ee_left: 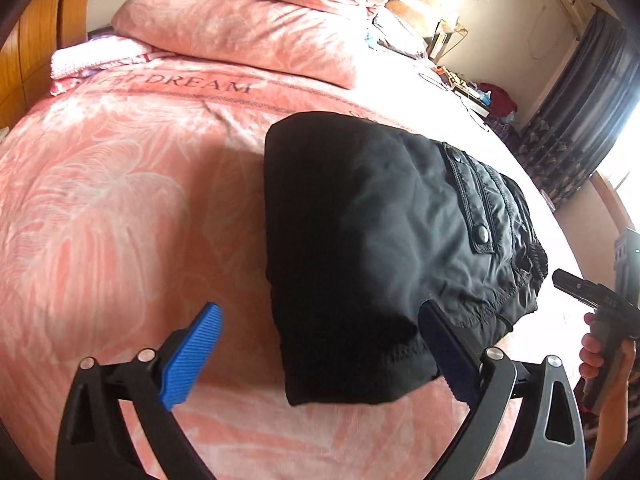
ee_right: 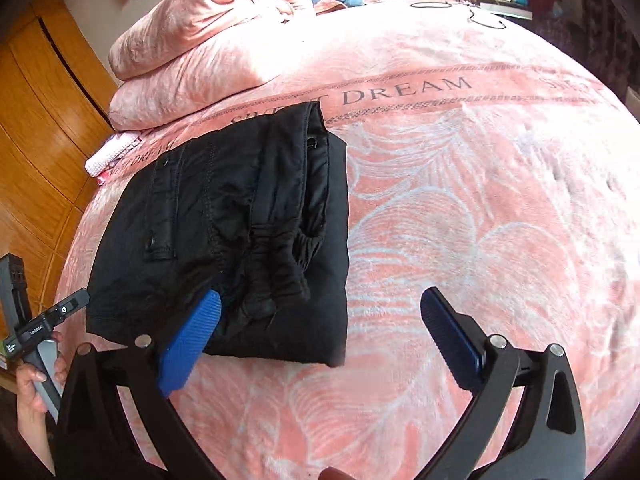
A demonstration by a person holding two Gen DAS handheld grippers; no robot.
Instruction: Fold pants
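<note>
Black pants [ee_left: 372, 248] lie folded into a compact stack on the pink bedspread, pocket flap and elastic waistband on top. In the left wrist view my left gripper [ee_left: 320, 316] stands wide open above the near edge of the stack, its blue pads [ee_left: 192, 356] apart and pressing on nothing. The right wrist view shows the same pants [ee_right: 224, 232] at left, with my right gripper [ee_right: 320, 300] wide open over their near right corner; nothing is gripped. A hand holds the other gripper's handle at the edge of each view.
A folded pink quilt and pillow [ee_left: 248, 28] are piled at the head of the bed. A wooden wardrobe [ee_right: 36, 128] stands beside the bed. Dark curtains [ee_left: 580, 112] and a cluttered side table [ee_left: 476, 92] lie beyond. The bedspread [ee_right: 480, 220] stretches to the right of the pants.
</note>
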